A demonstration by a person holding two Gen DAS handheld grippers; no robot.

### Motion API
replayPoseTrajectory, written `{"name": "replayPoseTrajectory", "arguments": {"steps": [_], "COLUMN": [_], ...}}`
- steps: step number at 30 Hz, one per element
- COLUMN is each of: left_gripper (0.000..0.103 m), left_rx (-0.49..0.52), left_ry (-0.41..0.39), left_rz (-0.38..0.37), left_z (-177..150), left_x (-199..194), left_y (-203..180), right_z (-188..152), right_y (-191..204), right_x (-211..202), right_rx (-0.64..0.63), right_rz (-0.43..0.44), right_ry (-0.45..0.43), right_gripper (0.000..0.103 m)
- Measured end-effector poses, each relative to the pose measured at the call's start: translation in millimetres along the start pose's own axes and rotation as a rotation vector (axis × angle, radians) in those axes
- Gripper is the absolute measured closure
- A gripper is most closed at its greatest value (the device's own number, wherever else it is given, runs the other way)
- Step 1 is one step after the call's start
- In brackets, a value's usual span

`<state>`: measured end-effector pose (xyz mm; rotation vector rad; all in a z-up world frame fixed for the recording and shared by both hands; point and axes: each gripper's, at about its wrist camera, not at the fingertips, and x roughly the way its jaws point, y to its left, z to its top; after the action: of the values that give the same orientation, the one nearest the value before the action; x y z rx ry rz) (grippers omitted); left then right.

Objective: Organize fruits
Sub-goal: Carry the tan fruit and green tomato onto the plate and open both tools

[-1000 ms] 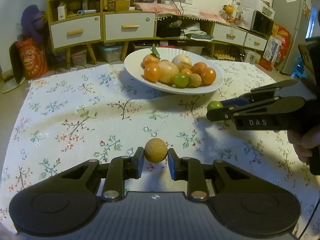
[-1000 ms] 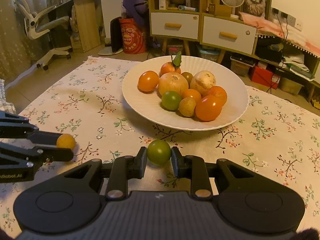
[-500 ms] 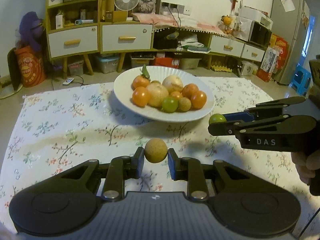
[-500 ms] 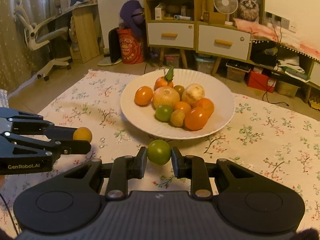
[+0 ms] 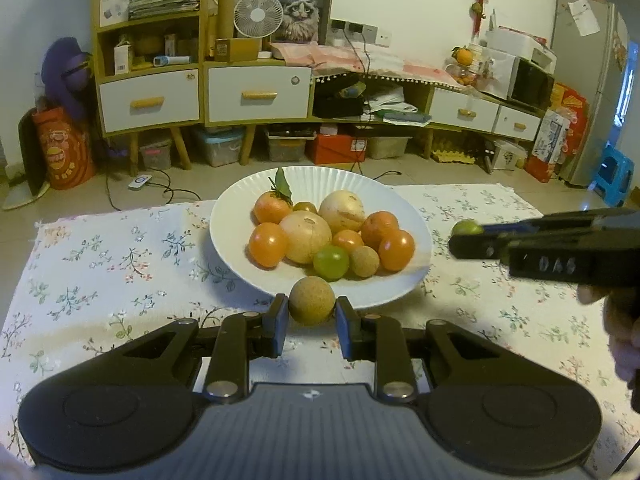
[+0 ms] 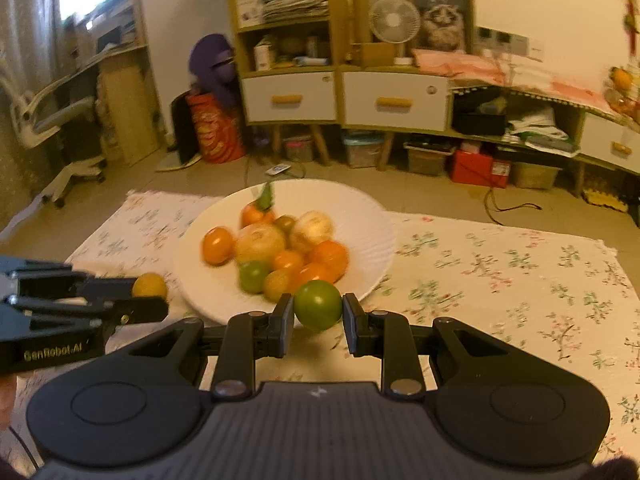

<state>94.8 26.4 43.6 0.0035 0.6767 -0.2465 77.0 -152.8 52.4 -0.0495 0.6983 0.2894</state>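
Observation:
A white plate (image 5: pixel 240 208) on the floral tablecloth holds several fruits: orange ones, two pale round ones, a green one (image 5: pixel 330 262) and a small brown one. My left gripper (image 5: pixel 311 322) is shut on a small tan round fruit (image 5: pixel 311 300), held above the cloth just before the plate's near rim. My right gripper (image 6: pixel 318 318) is shut on a green fruit (image 6: pixel 318 304), held before the plate's (image 6: pixel 372 240) near edge. The right gripper also shows in the left wrist view (image 5: pixel 466 236), to the right of the plate, and the left gripper shows in the right wrist view (image 6: pixel 150 296), left of the plate.
The floral tablecloth (image 5: pixel 100 264) covers the table around the plate. Beyond the table's far edge stand wooden cabinets with white drawers (image 5: pixel 256 96), storage boxes on the floor, a fan (image 5: pixel 256 14) and a fridge (image 5: pixel 592 80) at the far right.
Both grippers have risen and moved forward toward the plate, each still holding its fruit. The plate now sits closer and lower in both views.

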Motion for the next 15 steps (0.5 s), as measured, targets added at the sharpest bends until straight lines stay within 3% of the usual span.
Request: {"name": "replayPoseTrajectory", "arguments": {"steps": [15], "left_gripper": [0.091], "left_rx": [0.033], "left_ry": [0.027], "left_rz": [0.036], "left_z": [13.7], "left_x": [35.7], "left_y": [-4.1], "right_z": [22.1], "right_y": [-21.8], "right_x": [36.7], "right_rx": [0.072], "right_rz": [-0.024], "right_ry": [-0.003], "right_gripper": [0.08]}}
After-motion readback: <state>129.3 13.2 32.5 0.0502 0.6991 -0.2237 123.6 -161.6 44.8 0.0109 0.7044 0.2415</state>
